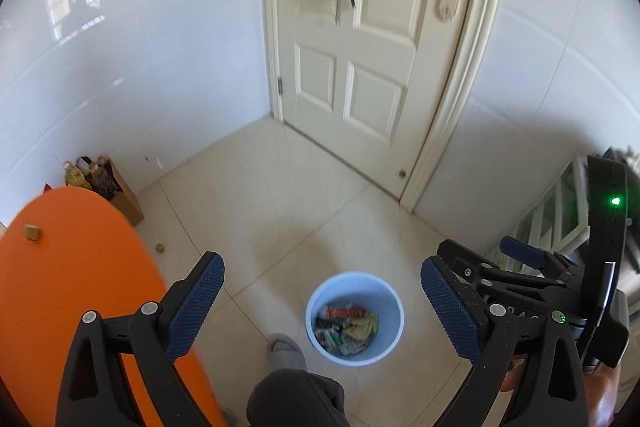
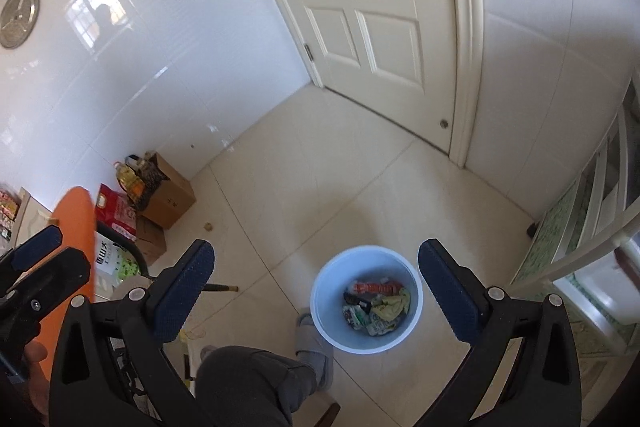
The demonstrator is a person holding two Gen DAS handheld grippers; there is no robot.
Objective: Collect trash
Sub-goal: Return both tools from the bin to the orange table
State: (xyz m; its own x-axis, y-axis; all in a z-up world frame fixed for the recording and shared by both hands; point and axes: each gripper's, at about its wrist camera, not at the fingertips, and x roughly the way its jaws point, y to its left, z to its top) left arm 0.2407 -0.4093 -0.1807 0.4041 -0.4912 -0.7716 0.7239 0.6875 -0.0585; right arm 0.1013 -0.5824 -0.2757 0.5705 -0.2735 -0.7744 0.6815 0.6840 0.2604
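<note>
A light blue trash bin (image 1: 354, 319) stands on the tiled floor, holding several crumpled wrappers (image 1: 347, 327). It also shows in the right wrist view (image 2: 366, 297) with the wrappers (image 2: 376, 307) inside. My left gripper (image 1: 320, 307) is open and empty, held above the bin. My right gripper (image 2: 316, 291) is open and empty, also above the bin; it shows at the right of the left wrist view (image 1: 516, 259). A small brown scrap (image 1: 32, 233) lies on the orange table (image 1: 72, 267). Another small scrap (image 1: 160, 248) lies on the floor.
A white door (image 1: 360, 47) is ahead, with cloths hanging on it. Cardboard boxes and bags (image 2: 156, 199) stand by the left wall. The person's knee (image 2: 248, 383) and slippered foot (image 2: 314, 347) are beside the bin. A white shelf unit (image 2: 592, 247) is at right.
</note>
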